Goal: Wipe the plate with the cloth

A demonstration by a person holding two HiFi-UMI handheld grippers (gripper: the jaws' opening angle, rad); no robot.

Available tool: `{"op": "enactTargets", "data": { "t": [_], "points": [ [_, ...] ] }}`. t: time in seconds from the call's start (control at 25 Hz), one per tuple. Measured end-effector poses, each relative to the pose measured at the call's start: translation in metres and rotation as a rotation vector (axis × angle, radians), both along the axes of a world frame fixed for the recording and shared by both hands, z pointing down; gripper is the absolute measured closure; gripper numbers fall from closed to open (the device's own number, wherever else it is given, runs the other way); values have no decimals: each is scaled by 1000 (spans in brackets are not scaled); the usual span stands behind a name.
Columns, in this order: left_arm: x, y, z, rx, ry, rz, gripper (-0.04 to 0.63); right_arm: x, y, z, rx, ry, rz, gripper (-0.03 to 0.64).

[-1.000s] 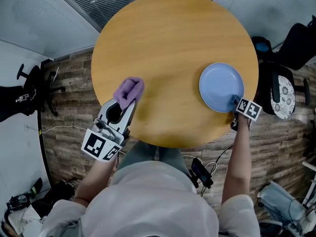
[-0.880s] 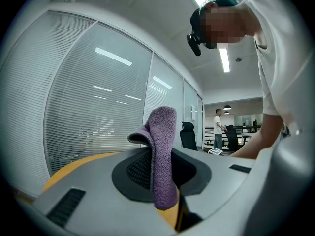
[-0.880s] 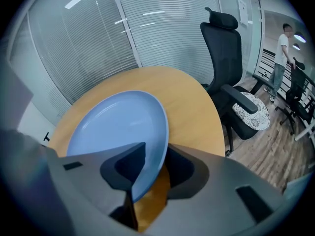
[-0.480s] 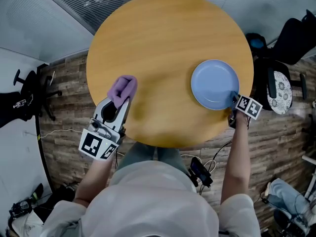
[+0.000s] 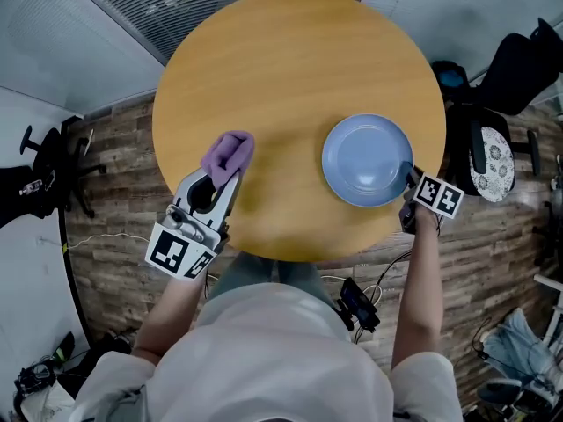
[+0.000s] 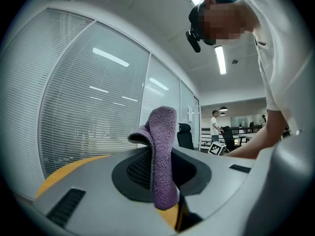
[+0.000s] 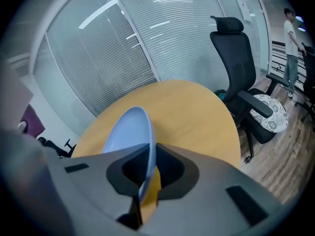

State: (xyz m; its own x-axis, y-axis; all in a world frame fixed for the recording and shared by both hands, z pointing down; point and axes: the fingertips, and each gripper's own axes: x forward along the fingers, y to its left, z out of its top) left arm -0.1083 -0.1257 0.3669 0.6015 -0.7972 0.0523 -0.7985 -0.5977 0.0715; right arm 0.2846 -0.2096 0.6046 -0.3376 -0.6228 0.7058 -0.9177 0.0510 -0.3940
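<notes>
**Operator:** What is the layout?

**Instructor:** The round wooden desk [image 5: 290, 69] carries the blue plate [image 5: 365, 161] at its right side, near the edge closest to the person. The purple cloth [image 5: 227, 154] is over the left side, well apart from the plate.

**Operator:** What is the state of each gripper?

**Instructor:** The right gripper [image 5: 410, 179] has just been closing its jaws. They now stand narrow, clamped on the plate's near rim. The left gripper [image 5: 220, 176] is clamped on the cloth, which bulges out beyond its tips.

**Operator:** How is the step in hand done well?

**Instructor:** The step appears to be presenting the plate for wiping. Keep the rim seated deep in the right gripper so that the plate does not pivot. Bring the cloth's protruding fold, not bare gripper, onto the plate's face. Press lightly, because a heavy stroke could lever the plate out of a one-sided hold.

**Operator:** How are the two things oriented?

**Instructor:** The plate is round, so it has no long axis. Its face points up, and it extends from the right gripper toward the desk's centre. The held edge seems tipped up, but it is not possible to tell whether the far edge rests on the desk. The cloth's long axis runs along the left gripper's jaws, fold outward.
</notes>
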Motion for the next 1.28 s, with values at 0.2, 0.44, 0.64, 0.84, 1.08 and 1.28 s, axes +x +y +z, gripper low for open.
{"op": "enactTargets", "data": {
  "t": [0.2,0.44,0.64,0.84,1.08,1.28],
  "points": [
    [1,0,-4,8,6,14,531,-28,12,-11,12,-57,-34,586],
    [0,-2,-6,3,10,20,531,-67,21,-39,79,-136,-51,586],
    [-5,-1,-10,1,20,51,529,-104,24,-72,147,-185,-83,586],
    [5,-5,-12,-18,13,90,530,-127,25,-107,214,-246,-101,586],
    [17,-17,-15,-56,36,129,529,-151,30,-134,241,-289,-131,585],
    [24,-24,-16,-64,-29,171,531,-162,38,-145,230,-270,-156,585]
  ]
}}
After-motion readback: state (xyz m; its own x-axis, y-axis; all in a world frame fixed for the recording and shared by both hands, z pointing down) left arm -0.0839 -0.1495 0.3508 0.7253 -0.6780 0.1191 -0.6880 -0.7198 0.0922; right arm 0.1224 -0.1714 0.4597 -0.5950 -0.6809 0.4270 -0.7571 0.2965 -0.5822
